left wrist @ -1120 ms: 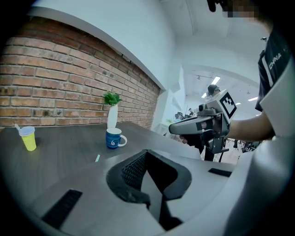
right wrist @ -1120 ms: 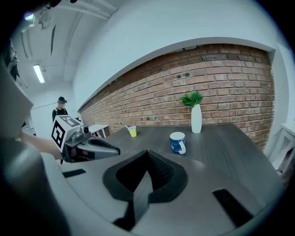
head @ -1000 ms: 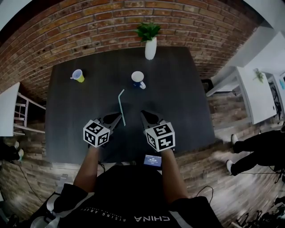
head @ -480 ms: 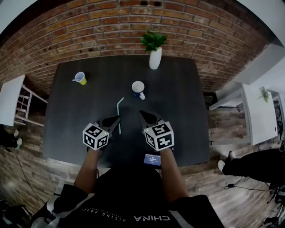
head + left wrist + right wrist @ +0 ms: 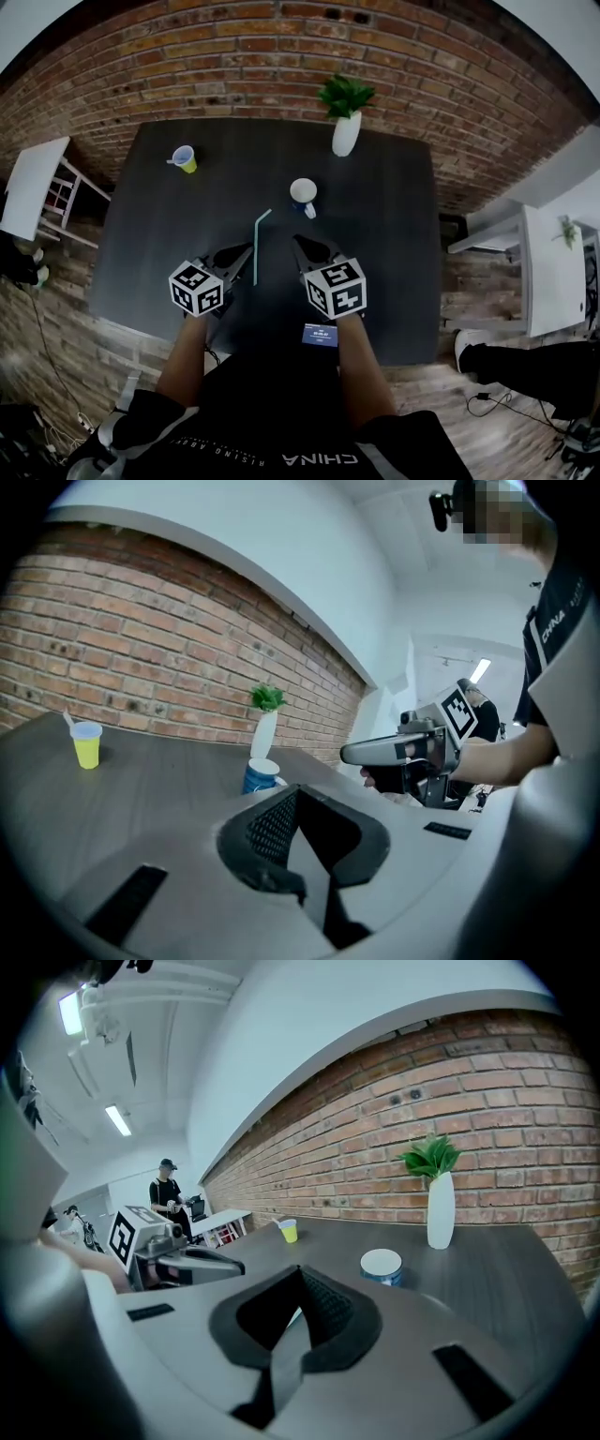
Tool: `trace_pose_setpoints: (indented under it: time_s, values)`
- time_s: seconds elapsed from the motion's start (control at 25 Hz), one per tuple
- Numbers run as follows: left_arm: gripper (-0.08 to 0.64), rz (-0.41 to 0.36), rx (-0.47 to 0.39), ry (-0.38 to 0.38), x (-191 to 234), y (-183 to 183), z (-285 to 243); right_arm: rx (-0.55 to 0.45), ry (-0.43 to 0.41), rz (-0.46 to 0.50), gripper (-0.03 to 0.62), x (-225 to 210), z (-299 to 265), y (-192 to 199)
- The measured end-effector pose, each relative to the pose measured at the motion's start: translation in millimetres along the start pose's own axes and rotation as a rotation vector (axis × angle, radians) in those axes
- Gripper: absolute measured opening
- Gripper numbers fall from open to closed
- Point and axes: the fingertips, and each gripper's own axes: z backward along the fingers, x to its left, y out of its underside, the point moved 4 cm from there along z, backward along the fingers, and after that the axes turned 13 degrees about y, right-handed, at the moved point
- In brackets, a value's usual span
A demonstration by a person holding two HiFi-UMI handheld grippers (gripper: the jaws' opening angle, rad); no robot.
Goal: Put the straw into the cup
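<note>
Pale green bendy straw (image 5: 258, 248), lying flat on the dark table (image 5: 394, 262), short bent tip pointing to the far side, blue cup (image 5: 303, 192) with white inside, upright, handle toward the near side, just beyond the straw's tip, not touching it

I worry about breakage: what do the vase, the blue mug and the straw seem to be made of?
Vase: probably glazed ceramic; smooth, opaque white, faint sheen.
Blue mug: likely ceramic too; thick wall, white inside, glossy blue outside.
Straw: seemingly thin plastic, pale green with a bent tip; paper cannot be ruled out.
</note>
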Motion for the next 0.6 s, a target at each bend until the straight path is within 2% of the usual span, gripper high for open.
trace_pose_setpoints:
  time_s: [0.2, 0.36, 0.6]
  values:
    - [0.003, 0.055, 0.018, -0.102, 15.7, 10.8, 2.1, 0.005, -0.020, 0.022, 0.006, -2.2, -5.0, -4.2]
    - [0.003, 0.087, 0.069, -0.215, 29.5, 24.9, 2.2, 0.018, -0.041, 0.031, 0.006, -1.8, -10.0, -3.0]
    - [0.012, 0.160, 0.160, -0.310, 42.5, 61.8, -9.9, 0.052, -0.085, 0.060, 0.006, 0.0, -16.4, 5.8]
